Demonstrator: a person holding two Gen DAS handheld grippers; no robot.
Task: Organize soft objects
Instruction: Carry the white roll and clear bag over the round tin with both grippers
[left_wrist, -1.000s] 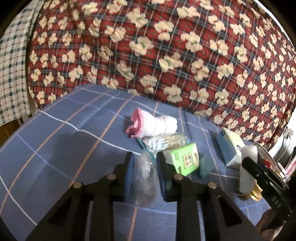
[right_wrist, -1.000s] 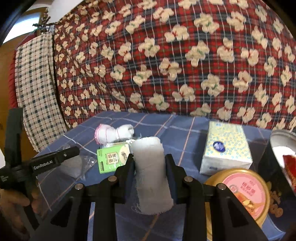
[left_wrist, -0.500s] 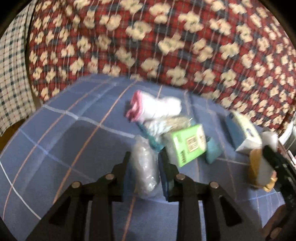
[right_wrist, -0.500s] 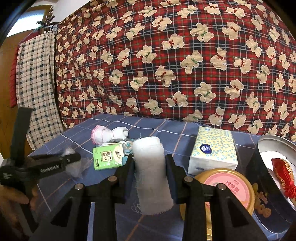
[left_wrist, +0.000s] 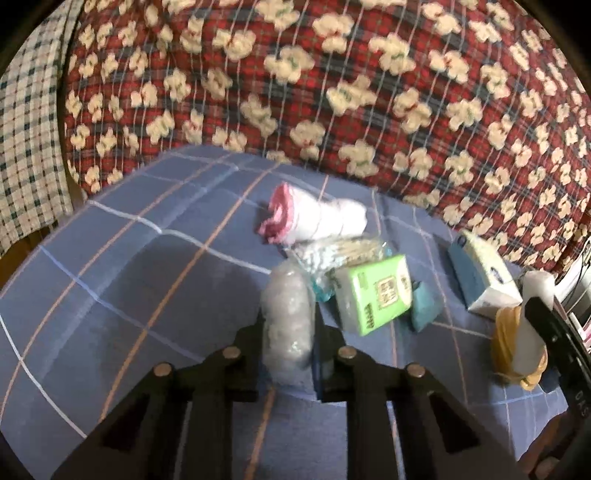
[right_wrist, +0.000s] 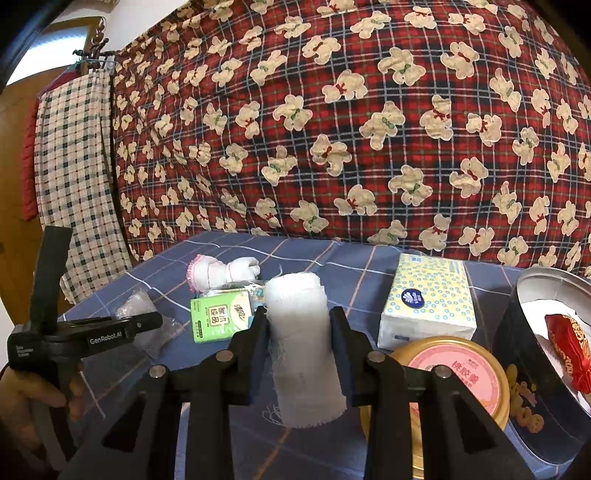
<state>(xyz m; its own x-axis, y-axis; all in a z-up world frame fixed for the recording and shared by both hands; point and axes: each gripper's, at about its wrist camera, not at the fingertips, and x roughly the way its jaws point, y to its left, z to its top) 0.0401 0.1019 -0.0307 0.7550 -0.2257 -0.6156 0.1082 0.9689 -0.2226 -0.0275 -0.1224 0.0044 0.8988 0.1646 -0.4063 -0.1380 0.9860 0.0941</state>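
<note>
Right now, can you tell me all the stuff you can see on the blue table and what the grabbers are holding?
gauze roll: one, white, upright between the right gripper's jaws
clear plastic bag: one, see-through, crumpled, between the left gripper's jaws
green tissue pack: one, green, middle of the table
rolled sock: one, white with pink cuff, behind the green pack
cotton swab bag: one, clear, between sock and green pack
tissue box: one, yellow and white, right of middle
round lid: one, gold rim, pink top, near right
dark tin: one, open, far right, red cloth inside
tablecloth: one, blue checked
bear blanket: one, red plaid, behind
left gripper: black, shut on the bag
right gripper: black, shut on the gauze
</note>
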